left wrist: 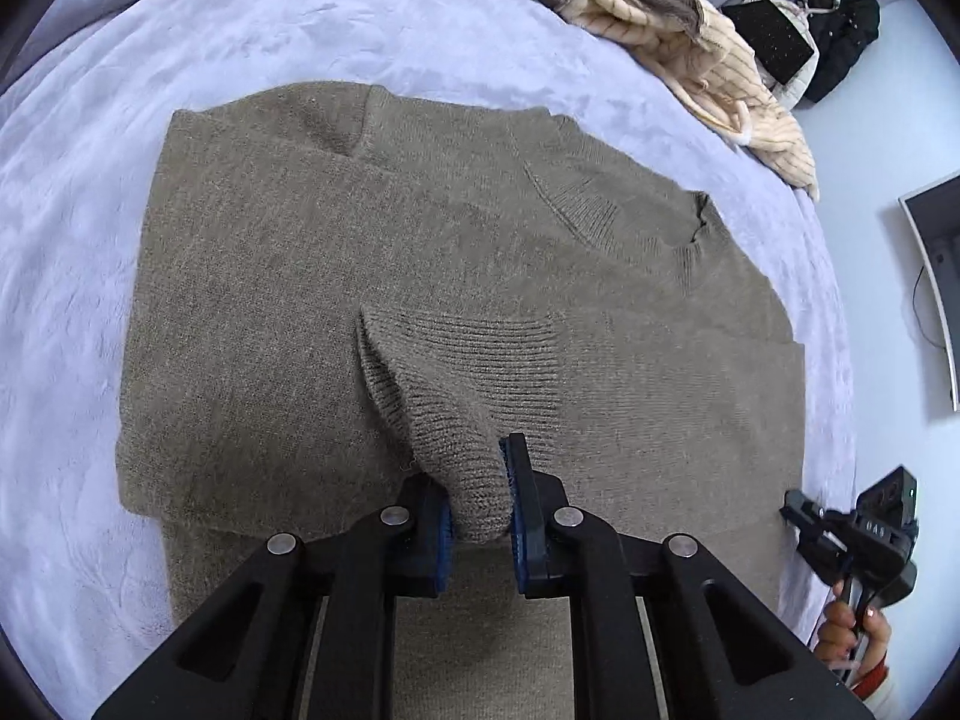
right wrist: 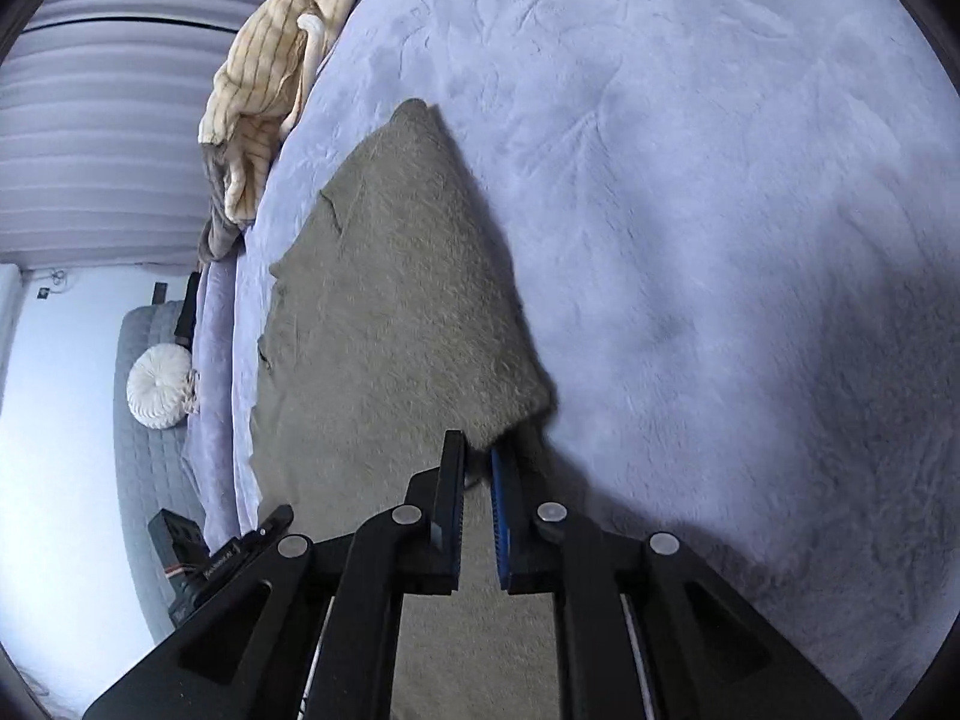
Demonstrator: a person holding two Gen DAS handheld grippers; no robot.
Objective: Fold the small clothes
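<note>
Two grippers were on one garment, a taupe knit sweater (left wrist: 372, 276) spread flat on a lavender blanket (left wrist: 78, 240) and filling the middle of my left wrist view. My left gripper (left wrist: 480, 510) had its jaws nearly together, pinching a bunched ribbed cuff (left wrist: 474, 480) low in the frame's centre. My right gripper (right wrist: 477, 468) was likewise almost closed, clamped on the sweater's edge at the lower centre of its own view. I judged the fold barely begun: the sleeve looked drawn in over the body, but the body itself lay unfolded. The neckline (left wrist: 690, 228) sat toward the upper right of the left view, so the long axis seemed to run from lower left to upper right. A cream striped garment (left wrist: 720, 60) waited at the upper right.
</note>
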